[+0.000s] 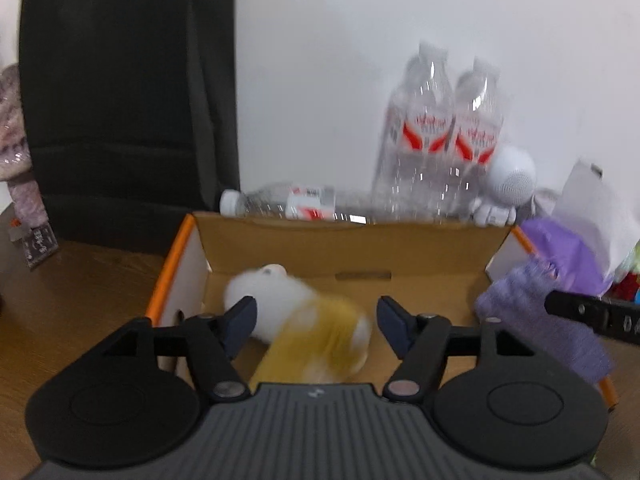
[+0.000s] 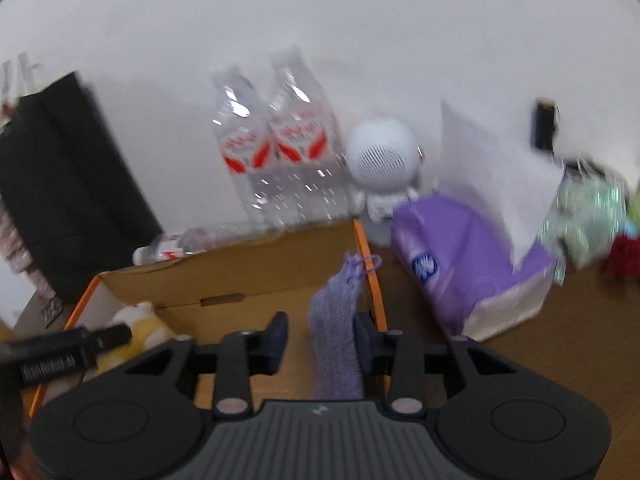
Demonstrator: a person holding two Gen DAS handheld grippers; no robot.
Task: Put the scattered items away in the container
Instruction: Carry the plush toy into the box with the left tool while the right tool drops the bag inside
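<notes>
An open cardboard box (image 1: pixel 352 248) with orange edges stands before me; it also shows in the right wrist view (image 2: pixel 224 280). My left gripper (image 1: pixel 314 320) is open above the box, and a blurred white and yellow plush toy (image 1: pixel 304 324) is between its fingers, inside the box. The toy also shows in the right wrist view (image 2: pixel 140 324). My right gripper (image 2: pixel 320 340) is open over the box's right edge. A purple knitted pouch (image 2: pixel 336 336) lies against its right finger, not clamped; it also shows in the left wrist view (image 1: pixel 540 312).
Two upright water bottles (image 1: pixel 436 140) and one lying bottle (image 1: pixel 288 200) are behind the box. A white round speaker figure (image 2: pixel 380 156) and a purple tissue pack (image 2: pixel 464 256) stand to the right. A black bag (image 1: pixel 120 92) is at back left, on the wooden table (image 1: pixel 80 300).
</notes>
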